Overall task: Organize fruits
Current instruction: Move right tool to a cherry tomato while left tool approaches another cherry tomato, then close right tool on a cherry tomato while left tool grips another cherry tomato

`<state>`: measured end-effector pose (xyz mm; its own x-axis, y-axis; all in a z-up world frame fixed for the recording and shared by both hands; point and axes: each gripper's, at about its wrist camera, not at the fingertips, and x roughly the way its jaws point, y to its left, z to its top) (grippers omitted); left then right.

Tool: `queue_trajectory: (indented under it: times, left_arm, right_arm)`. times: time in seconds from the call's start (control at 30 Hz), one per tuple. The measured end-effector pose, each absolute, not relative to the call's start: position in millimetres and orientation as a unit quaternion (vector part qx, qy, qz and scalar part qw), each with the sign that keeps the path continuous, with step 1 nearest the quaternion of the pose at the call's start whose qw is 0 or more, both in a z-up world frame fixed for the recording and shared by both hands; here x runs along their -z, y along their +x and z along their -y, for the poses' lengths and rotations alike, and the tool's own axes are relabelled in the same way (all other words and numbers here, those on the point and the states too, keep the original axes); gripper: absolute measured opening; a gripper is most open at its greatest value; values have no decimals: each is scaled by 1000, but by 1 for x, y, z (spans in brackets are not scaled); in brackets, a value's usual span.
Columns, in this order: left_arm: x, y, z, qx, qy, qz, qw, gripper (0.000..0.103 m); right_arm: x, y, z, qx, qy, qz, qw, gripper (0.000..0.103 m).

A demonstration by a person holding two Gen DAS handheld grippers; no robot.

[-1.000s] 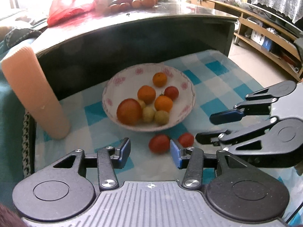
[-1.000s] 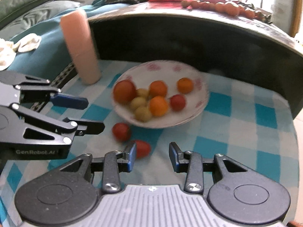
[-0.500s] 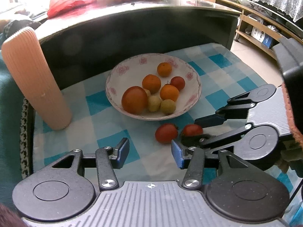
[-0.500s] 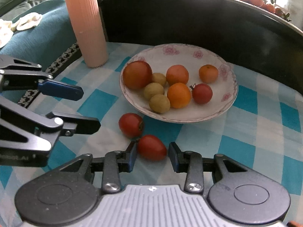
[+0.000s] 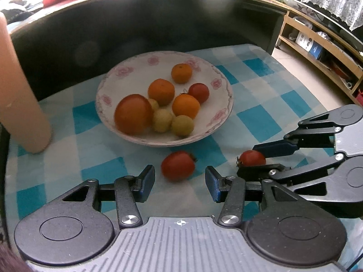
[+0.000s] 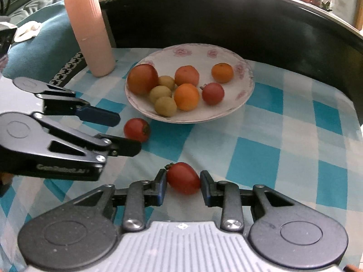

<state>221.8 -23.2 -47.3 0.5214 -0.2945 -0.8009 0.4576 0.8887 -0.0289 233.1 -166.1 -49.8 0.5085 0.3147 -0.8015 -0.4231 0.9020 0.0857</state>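
Two tomatoes: one [image 6: 183, 178] clamped in right hand-held gripper [image 6: 182, 185], another [image 5: 178, 165] between open left hand-held gripper [image 5: 179, 182] fingers, underside hidden.

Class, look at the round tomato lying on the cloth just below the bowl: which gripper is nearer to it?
Left. The left gripper has the round tomato just ahead of its open fingers; the right gripper, off to the side, brackets the oval tomato.

Fruit bowl [image 5: 221, 83] at 12 o'clock, cloth [image 5: 267, 117] under.
Two tomatoes on cloth before bowl: one [image 5: 178, 165] at 12, other [image 5: 251, 158] at 2. Cylinder [image 5: 20, 90] at 10.
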Motion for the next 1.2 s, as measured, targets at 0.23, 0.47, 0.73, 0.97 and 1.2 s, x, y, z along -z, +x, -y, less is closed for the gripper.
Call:
queue_trajectory:
  times: [0.23,0.47,0.73,0.97,1.2]
  left_arm:
    - [55,229,32,210,97,-435,870,55]
    - [57,230,36,199,106,-438,871,46]
    - [56,221,38,200,121,-446,864,45]
    - [53,187,35,208,130,-464,851,46]
    - [50,144,25,215,108,-474,847,46]
  right_arm:
    - [50,234,175,-207,-58,-449,867,47]
    - [50,234,178,-207,-58,-448,868,47]
    - [49,230,179,-202,-60,-449,868,47]
    - [48,204,178,-185,-61,-459,867,47]
    - [50,161,175,-171,-62,-463,867,47]
